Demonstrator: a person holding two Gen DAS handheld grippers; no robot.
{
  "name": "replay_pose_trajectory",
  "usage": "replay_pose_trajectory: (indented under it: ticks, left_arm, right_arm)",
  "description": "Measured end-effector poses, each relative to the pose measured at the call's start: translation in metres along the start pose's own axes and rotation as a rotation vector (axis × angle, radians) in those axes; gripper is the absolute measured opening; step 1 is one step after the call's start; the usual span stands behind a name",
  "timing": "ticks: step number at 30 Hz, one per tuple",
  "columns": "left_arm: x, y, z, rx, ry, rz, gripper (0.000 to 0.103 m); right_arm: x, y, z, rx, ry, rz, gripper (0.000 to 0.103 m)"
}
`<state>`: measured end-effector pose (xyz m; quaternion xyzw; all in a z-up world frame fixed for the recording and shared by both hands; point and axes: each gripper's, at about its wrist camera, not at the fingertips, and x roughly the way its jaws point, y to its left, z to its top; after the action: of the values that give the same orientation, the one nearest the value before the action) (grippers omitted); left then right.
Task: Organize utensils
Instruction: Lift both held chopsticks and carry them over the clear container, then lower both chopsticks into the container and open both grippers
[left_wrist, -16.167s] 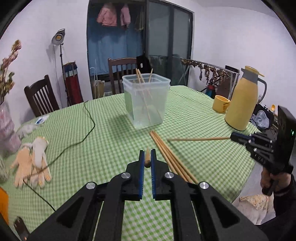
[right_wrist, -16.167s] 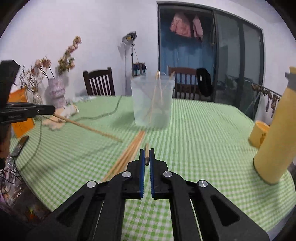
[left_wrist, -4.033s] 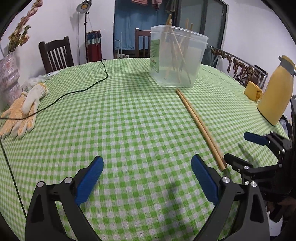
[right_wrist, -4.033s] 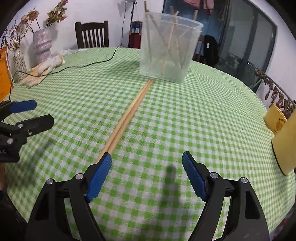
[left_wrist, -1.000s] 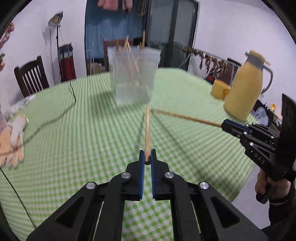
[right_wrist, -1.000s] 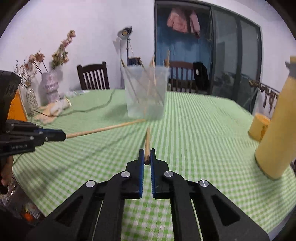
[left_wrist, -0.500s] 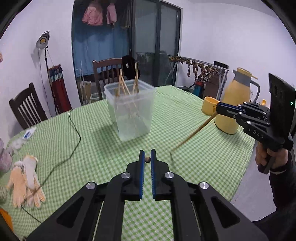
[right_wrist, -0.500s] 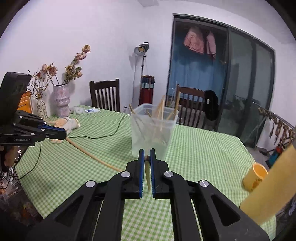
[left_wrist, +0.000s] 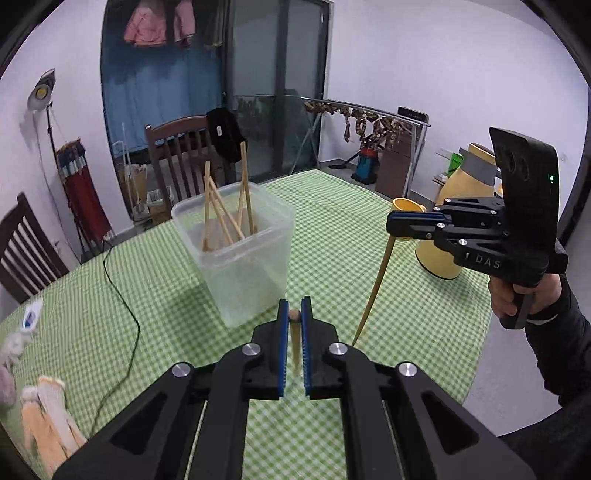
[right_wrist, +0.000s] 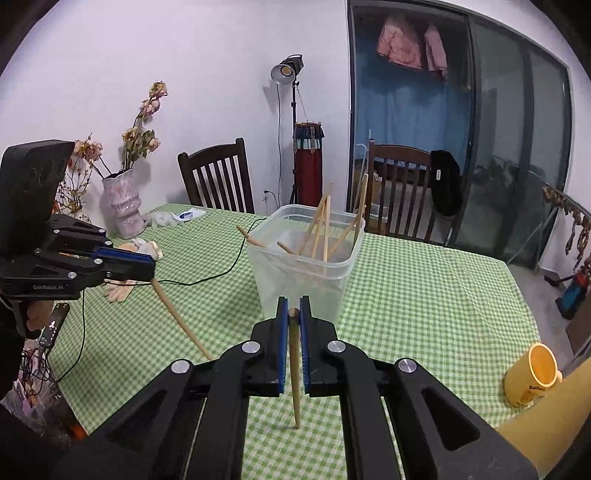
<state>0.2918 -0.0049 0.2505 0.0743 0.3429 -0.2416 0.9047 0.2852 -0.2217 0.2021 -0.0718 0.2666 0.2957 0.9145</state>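
A clear plastic tub stands on the green checked table with several wooden chopsticks leaning inside. My left gripper is shut on the thick end of a chopstick that hangs down between its fingers, just in front of the tub. My right gripper is shut on another chopstick, which also hangs tip down over the cloth. In the left wrist view the right gripper holds its chopstick to the right of the tub. In the right wrist view the left gripper holds its stick to the left.
A yellow thermos and a yellow mug stand at the table's right side. Work gloves, a black cable and a vase of dried flowers sit to the left. Wooden chairs ring the far edge.
Both grippers have risen with their chopsticks, which swung from lying forward toward the tub to hanging tip down. The tub now sits lower and closer in both views.
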Motion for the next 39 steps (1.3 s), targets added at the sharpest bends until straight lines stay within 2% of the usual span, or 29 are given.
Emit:
replay_pose_trajectory:
  ticks: [2,6,9,14,17,21,25,30,39]
  left_arm:
    - [-0.007,-0.001,0.01,0.019,-0.032,-0.009,0.004]
    - [-0.045,0.009,0.057,0.042,-0.128,0.001,0.004]
    - [-0.074,0.016,0.103,0.083,-0.188,0.063,0.004]
    - [-0.087,0.034,0.163,0.073,-0.193,0.11,0.004]
    - [-0.077,0.043,0.187,0.072,-0.172,0.131,0.004]
    - [-0.041,0.058,0.199,0.058,-0.123,0.133,0.004]
    - [0.002,0.078,0.196,0.036,-0.066,0.095,0.004]
    - [0.059,0.097,0.183,0.01,0.027,0.076,0.004]
    - [0.125,0.114,0.146,-0.043,0.133,0.021,0.004]
  right_arm:
    - [-0.006,-0.001,0.015,-0.018,-0.024,-0.008,0.006]
    - [-0.026,-0.007,0.063,-0.046,-0.103,-0.01,0.006]
    - [-0.044,-0.011,0.109,-0.062,-0.167,0.006,0.006]
    - [-0.049,-0.026,0.172,-0.049,-0.22,0.017,0.006]
    - [-0.028,-0.032,0.194,-0.057,-0.198,-0.011,0.006]
    - [0.014,-0.045,0.193,-0.029,-0.128,-0.007,0.006]
    - [0.049,-0.053,0.175,-0.002,-0.068,0.006,0.006]
    - [0.086,-0.063,0.156,0.032,0.024,0.01,0.006]
    - [0.135,-0.067,0.129,0.059,0.146,0.029,0.006]
